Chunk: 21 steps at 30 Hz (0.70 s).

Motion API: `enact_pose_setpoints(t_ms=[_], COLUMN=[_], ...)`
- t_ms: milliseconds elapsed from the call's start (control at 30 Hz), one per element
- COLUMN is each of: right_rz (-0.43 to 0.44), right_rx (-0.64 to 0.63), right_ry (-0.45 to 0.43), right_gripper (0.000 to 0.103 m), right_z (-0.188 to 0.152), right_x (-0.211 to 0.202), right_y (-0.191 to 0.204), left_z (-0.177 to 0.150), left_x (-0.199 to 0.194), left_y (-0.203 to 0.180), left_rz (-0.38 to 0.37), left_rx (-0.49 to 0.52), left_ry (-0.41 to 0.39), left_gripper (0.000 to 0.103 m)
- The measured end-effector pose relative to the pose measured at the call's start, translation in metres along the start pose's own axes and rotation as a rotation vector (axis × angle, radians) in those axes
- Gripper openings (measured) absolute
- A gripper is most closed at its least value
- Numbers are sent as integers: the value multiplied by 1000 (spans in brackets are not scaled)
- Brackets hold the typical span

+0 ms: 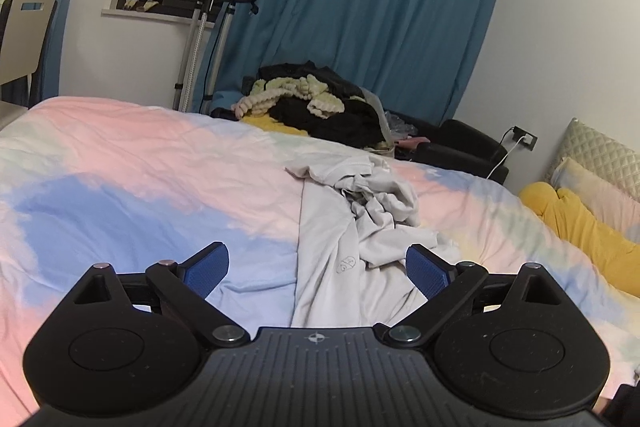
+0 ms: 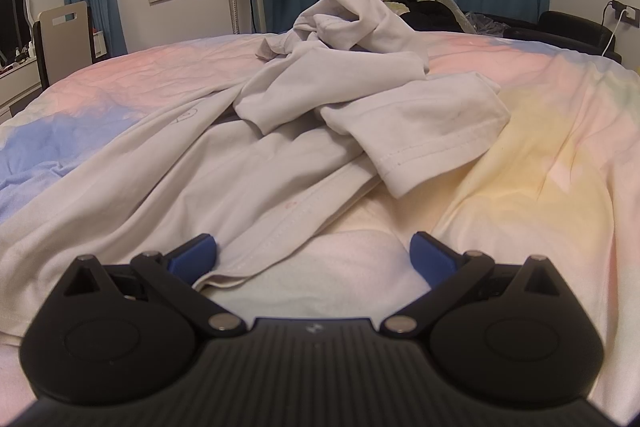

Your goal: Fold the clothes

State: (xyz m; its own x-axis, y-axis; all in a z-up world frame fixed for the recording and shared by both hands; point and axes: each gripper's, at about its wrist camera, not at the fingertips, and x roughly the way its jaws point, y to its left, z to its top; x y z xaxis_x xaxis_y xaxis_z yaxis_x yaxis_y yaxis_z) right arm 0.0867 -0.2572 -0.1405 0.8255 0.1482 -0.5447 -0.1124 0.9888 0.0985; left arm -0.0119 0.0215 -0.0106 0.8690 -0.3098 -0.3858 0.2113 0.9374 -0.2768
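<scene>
Clearly the folding has not begun: both claws stand spread and grasp nothing. The left gripper (image 1: 318, 269) hovers above the near end of the white T-shirt (image 1: 352, 227), its blue pads (image 1: 206, 269) wide apart, one over the pastel bedcover (image 1: 120, 187) and the other over the cloth. The right gripper (image 2: 312, 253) sits low at the garment's hem (image 2: 276, 227), jaws likewise released; its left pad (image 2: 192, 257) looks to be touching or just beside the hem's corner, though I cannot tell which.

Outward from there, the shirt lies in the middle of the bed, crumpled. Its lower body stretches toward the grippers in long creases, a small printed mark (image 1: 347, 264) showing on the front. One sleeve (image 2: 420, 131) is flopped across the body, and the far part is bunched into a heap. Everything is left to do, I judge: spreading it flat, drawing out the sleeves, then the folds themselves. Beyond the bed, a pile of dark and pale clothes (image 1: 316, 103) rests before the blue curtain (image 1: 360, 7).
</scene>
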Motion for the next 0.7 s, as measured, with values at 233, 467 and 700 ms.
enact_pose_setpoints(t_ms=[233, 467, 700], right_rz=[1, 36, -15], right_rx=[-6, 29, 191], right_ry=[12, 28, -213], right_gripper=[103, 103, 103], right_z=[-5, 14, 56], right_x=[0, -17, -63], right_y=[5, 0, -37], left_z=[4, 35, 73], left_x=[3, 31, 133], left_y=[7, 0, -23], left_rz=[21, 10, -9], left_rx=[11, 63, 142], left_ry=[7, 35, 72], left_gripper=[97, 97, 97])
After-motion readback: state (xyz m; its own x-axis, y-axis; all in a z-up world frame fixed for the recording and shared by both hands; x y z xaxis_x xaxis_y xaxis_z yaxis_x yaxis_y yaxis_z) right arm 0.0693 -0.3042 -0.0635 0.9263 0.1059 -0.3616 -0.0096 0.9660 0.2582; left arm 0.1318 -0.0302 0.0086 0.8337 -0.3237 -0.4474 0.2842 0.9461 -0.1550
